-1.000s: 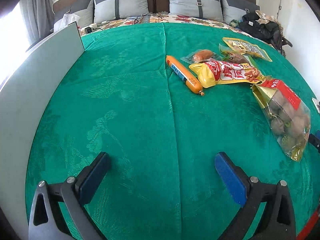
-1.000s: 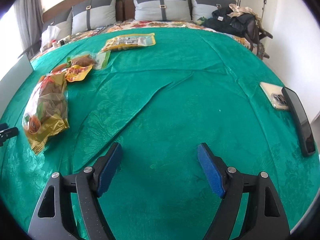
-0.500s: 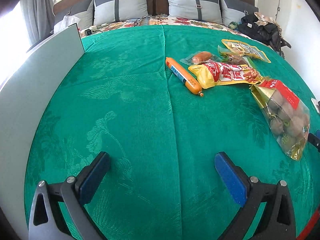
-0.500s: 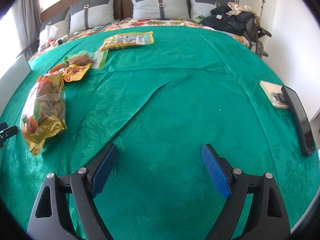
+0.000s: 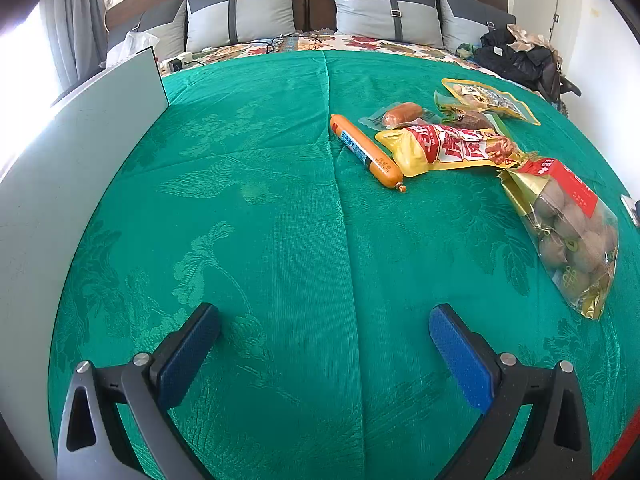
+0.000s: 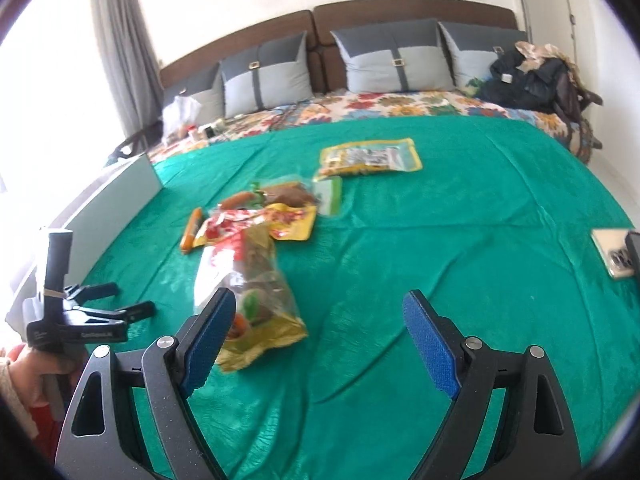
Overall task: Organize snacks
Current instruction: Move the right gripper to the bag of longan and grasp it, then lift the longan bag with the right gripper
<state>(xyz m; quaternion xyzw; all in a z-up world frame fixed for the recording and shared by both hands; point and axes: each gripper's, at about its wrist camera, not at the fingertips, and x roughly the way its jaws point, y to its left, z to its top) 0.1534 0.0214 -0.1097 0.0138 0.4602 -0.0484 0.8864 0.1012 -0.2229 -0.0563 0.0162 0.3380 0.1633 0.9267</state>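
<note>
Two grippers, both spread wide with nothing between the pads. Your right gripper [image 6: 316, 332] has just been opening, and its left pad sits right over the near end of the nut bag [image 6: 248, 280]. That bag lies ahead and a touch to the left of you on the green cloth [image 6: 440, 220], long axis running away from you toward the yellow pack [image 6: 260, 220] and the sausage [image 6: 191, 232] beyond. Your left gripper [image 5: 324, 344] hangs over bare cloth, snacks well off to its right, so the right hand looks nearer. I'd say swing left and take the bag across its width.
</note>
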